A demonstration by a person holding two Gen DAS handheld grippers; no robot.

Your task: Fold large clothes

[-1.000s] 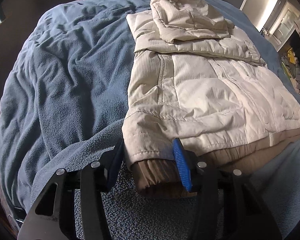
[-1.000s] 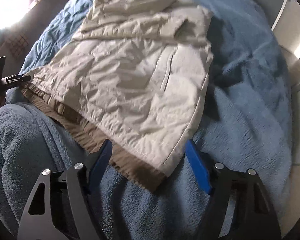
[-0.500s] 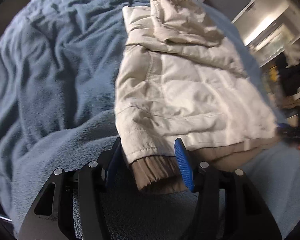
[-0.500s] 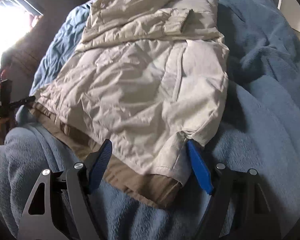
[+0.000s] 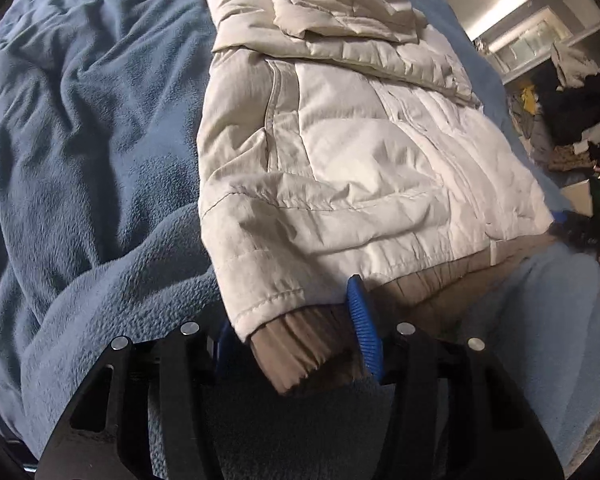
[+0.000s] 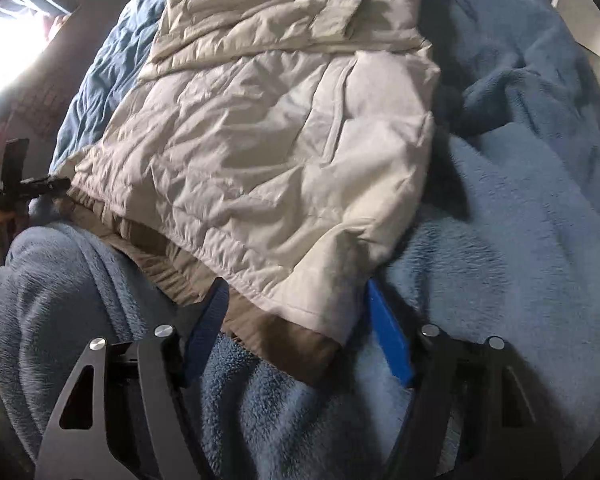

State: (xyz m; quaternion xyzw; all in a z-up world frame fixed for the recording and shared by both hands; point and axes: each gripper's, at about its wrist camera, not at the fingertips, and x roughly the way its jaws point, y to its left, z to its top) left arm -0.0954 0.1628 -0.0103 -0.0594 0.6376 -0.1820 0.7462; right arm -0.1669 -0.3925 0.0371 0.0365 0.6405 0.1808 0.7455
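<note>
Left gripper (image 5: 292, 332) pinches jacket (image 5: 340, 168) cuff (image 5: 304, 350); right gripper (image 6: 296, 332) closing, jaws spread astride hem corner (image 6: 300, 344), blanket (image 6: 500, 240) underneath.

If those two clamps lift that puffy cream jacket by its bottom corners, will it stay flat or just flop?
The jacket will probably flop: its quilted shell is already creased and folded over. It looks light for its bulk. The shiny fabric may slip, so the ribbed brown hem seems the safer hold.

Rumpled blue blanket (image 5: 80, 140) covers the bed; bright window (image 6: 8, 40).
</note>
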